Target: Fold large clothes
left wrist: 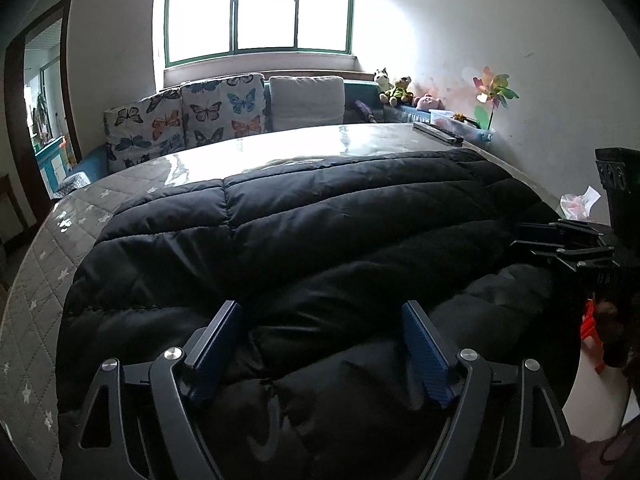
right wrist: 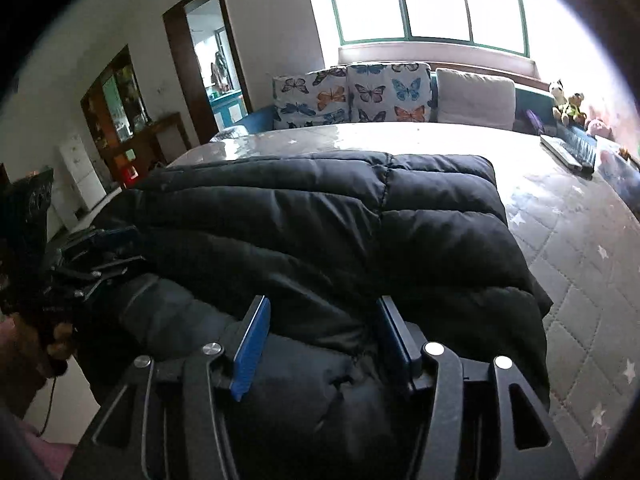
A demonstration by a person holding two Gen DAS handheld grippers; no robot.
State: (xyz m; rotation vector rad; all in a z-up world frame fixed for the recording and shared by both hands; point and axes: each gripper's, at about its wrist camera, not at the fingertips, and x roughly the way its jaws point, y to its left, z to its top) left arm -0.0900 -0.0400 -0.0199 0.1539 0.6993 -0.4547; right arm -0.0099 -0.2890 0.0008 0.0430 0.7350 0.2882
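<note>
A black quilted puffer jacket lies folded on the table, also in the right wrist view. My left gripper is open, its blue pads set wide apart over the jacket's near edge, fabric bulging between them. My right gripper is open too, blue pads either side of a bulge of the jacket's near edge. The right gripper shows at the right of the left wrist view; the left gripper shows at the left of the right wrist view.
The table has a grey quilted star-print cover under clear plastic. A remote lies at its far right. A sofa with butterfly cushions stands behind. A storage box, pinwheel and plush toys stand along the right wall.
</note>
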